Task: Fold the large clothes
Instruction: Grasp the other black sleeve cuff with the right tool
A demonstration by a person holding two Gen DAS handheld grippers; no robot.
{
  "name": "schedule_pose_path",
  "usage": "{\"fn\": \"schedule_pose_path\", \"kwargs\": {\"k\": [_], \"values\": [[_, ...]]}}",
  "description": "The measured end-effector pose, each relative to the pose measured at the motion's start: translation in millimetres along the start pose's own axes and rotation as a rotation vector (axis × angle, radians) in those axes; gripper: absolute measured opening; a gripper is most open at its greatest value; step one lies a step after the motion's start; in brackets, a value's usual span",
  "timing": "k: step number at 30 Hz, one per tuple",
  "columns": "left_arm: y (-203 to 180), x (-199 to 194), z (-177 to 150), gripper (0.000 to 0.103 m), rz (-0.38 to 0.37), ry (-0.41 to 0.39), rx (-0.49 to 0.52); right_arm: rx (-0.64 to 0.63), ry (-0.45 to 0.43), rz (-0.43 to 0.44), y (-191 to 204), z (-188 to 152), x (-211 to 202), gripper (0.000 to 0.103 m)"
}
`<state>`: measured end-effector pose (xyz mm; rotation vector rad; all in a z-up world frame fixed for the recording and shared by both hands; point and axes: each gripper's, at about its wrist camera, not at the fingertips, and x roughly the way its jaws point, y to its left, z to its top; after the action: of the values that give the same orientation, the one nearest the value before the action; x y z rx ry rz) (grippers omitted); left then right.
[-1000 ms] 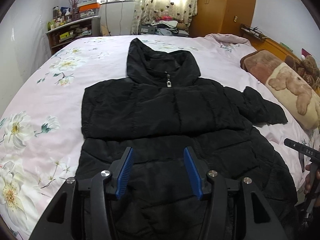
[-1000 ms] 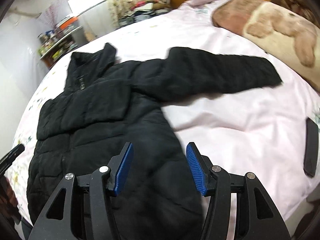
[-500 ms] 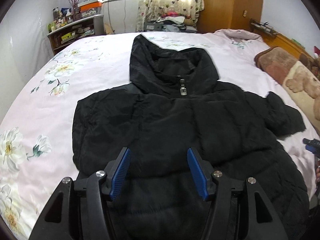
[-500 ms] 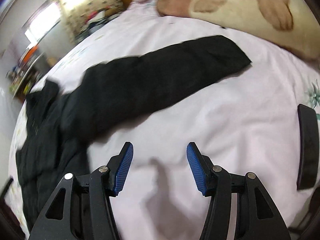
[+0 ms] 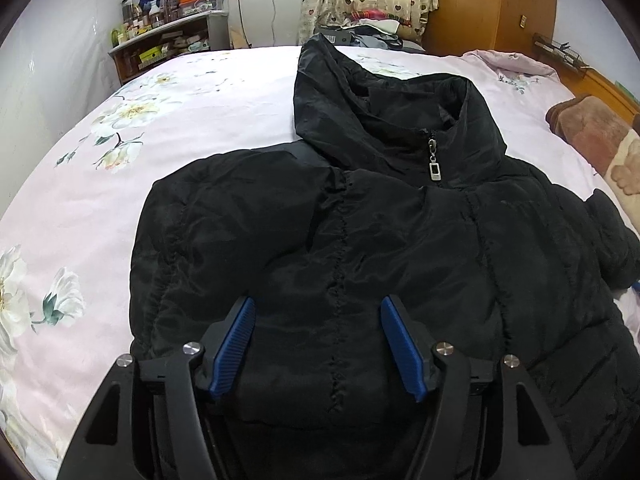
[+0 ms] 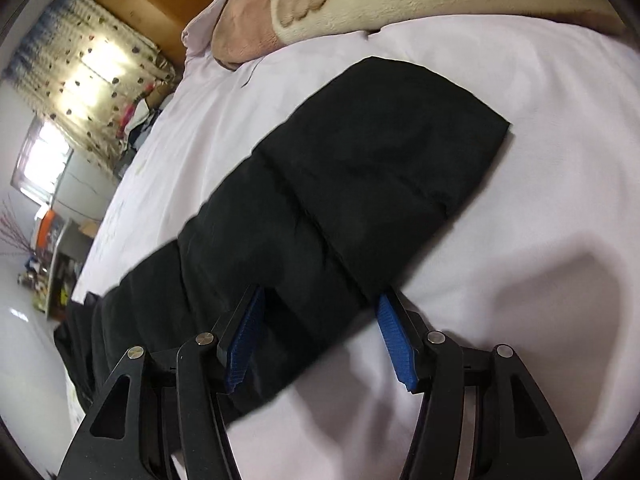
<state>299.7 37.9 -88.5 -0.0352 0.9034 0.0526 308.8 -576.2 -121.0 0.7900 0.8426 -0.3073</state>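
Observation:
A black padded jacket lies face up on the bed, hood at the far end and a silver zipper pull at the collar. Its left sleeve is folded over the chest. My left gripper hovers above the jacket's front; its jaws are opening and hold nothing. In the right wrist view the other sleeve stretches out flat on the sheet. My right gripper is open and straddles that sleeve partway along, blue pads on either side of it.
The pink floral bedsheet spreads to the left of the jacket. A brown and cream plush blanket lies just beyond the sleeve's cuff. A cluttered shelf and a wooden wardrobe stand past the bed.
My left gripper moved forward over the jacket toward the collar and its jaws widened. My right gripper swung right, rolled and dropped onto the outstretched sleeve, which now lies between its fingers.

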Motion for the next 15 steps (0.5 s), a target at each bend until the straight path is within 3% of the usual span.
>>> {"fn": "schedule_pose_path", "kwargs": {"k": [3,4,9,15], "values": [[1,0,0,0.068,0.000,0.002,0.002,0.016,-0.014,-0.007,3,6,-4,0.023],[1,-2,0,0.068,-0.001,0.005,0.002,0.021,-0.019,0.001,5,7,-9,0.018],[6,-14,2,0.068,-0.010,0.021,-0.022,-0.056,-0.078,0.054,40,9,-57,0.012],[9,-46,-9,0.068,-0.036,0.001,-0.021,-0.237,-0.154,0.175,123,-8,-133,0.011]]}}
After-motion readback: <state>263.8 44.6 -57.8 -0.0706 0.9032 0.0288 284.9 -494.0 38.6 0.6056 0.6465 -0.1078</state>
